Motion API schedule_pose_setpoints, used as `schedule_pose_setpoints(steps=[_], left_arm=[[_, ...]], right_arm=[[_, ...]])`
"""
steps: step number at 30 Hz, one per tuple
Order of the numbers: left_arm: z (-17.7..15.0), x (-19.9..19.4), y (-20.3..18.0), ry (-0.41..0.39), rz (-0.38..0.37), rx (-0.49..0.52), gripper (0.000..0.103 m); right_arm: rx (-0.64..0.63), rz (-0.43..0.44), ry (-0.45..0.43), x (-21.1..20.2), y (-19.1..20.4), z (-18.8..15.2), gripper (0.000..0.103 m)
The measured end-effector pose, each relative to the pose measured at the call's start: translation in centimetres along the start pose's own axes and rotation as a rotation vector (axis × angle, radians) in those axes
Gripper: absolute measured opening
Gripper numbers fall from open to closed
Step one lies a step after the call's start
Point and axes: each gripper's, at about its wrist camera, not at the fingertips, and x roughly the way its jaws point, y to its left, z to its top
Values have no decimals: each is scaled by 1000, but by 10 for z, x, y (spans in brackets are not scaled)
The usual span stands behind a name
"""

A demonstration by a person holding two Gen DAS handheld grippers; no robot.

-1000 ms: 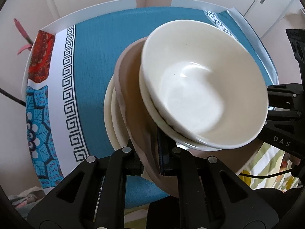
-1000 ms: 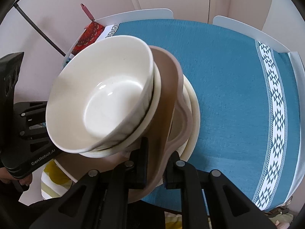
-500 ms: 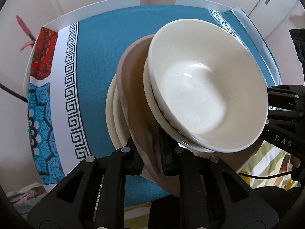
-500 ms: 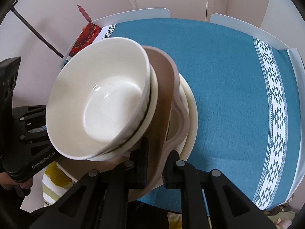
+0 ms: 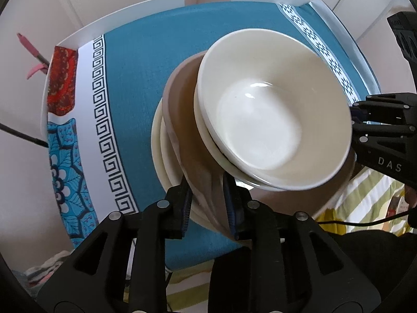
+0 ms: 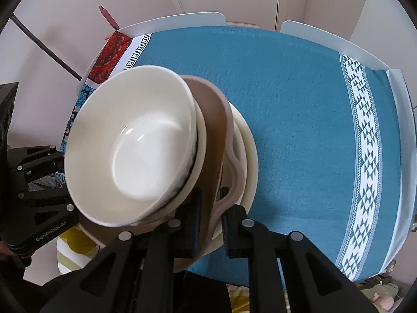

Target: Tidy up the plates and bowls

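Observation:
A white bowl is nested in a second cream bowl. Both rest on a brown plate. Under it lie cream plates on the teal tablecloth. My left gripper straddles the brown plate's near rim. Its jaws are opening, and a sliver of cream plate shows beside the left pad. My right gripper is shut on the opposite rim of the brown plate. Each gripper's black body shows at the edge of the other's view.
The teal tablecloth has a white patterned border and covers a small table. White chair backs stand at its far side. A striped green-and-white cloth and a black cable lie near the person's side.
The left gripper's jaws have spread apart around the brown plate's rim. The stack sits slightly higher in the left wrist view. The right gripper keeps its grip and has hardly moved.

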Motion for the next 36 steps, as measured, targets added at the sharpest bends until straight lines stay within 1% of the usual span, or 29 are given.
schedule_pose_setpoints(steps=[2, 3, 5, 7, 11, 14, 17, 21, 23, 27, 28, 29, 30, 31, 32, 33, 34, 35, 36], left_arm=[[-1, -5, 0, 3, 12, 6, 33], [-1, -7, 0, 1, 14, 6, 35], [-3, -13, 2, -3, 5, -3, 46], [-6, -19, 4, -9, -4, -17, 48], [-14, -31, 0, -21, 4, -24, 48], [-20, -41, -5, -40, -1, -35, 48], [-30, -65, -13, -106, -9, -55, 48], [-44, -108, -23, -235, 10, -87, 48], [-50, -131, -28, -314, 21, -101, 48], [-63, -179, -43, -486, 72, -106, 49], [-67, -192, -47, -535, 91, -105, 52], [-70, -205, -53, -584, 109, -105, 59], [-73, -215, -56, -624, 123, -107, 64], [-77, -227, -61, -672, 141, -112, 76], [-80, -236, -64, -712, 154, -116, 90], [-84, -248, -68, -763, 170, -119, 96], [-88, -258, -73, -812, 190, -123, 102], [-93, -268, -78, -858, 211, -127, 103], [-95, -274, -81, -882, 223, -128, 103]], right_arm=[[1, -1, 8, -3, 1, -1, 13], [1, -2, 10, -5, 1, -2, 13], [5, 1, 10, -10, 0, -4, 13], [13, 4, 9, -14, 0, -6, 13], [34, 24, -7, -29, -3, -17, 13], [37, 25, -34, -44, -2, -28, 13], [39, 36, -78, -62, 3, -36, 13], [33, 10, -171, -100, 12, -51, 13], [33, -6, -233, -122, 14, -57, 13], [37, -34, -399, -174, 21, -73, 13], [36, -47, -439, -186, 23, -78, 14], [35, -64, -482, -199, 24, -83, 15], [39, -78, -524, -212, 25, -87, 27], [44, -88, -568, -224, 25, -92, 56], [45, -92, -602, -234, 26, -95, 72], [44, -97, -644, -245, 27, -98, 94], [41, -107, -680, -254, 28, -102, 97], [38, -128, -709, -263, 30, -105, 97], [38, -156, -731, -270, 32, -108, 97]])
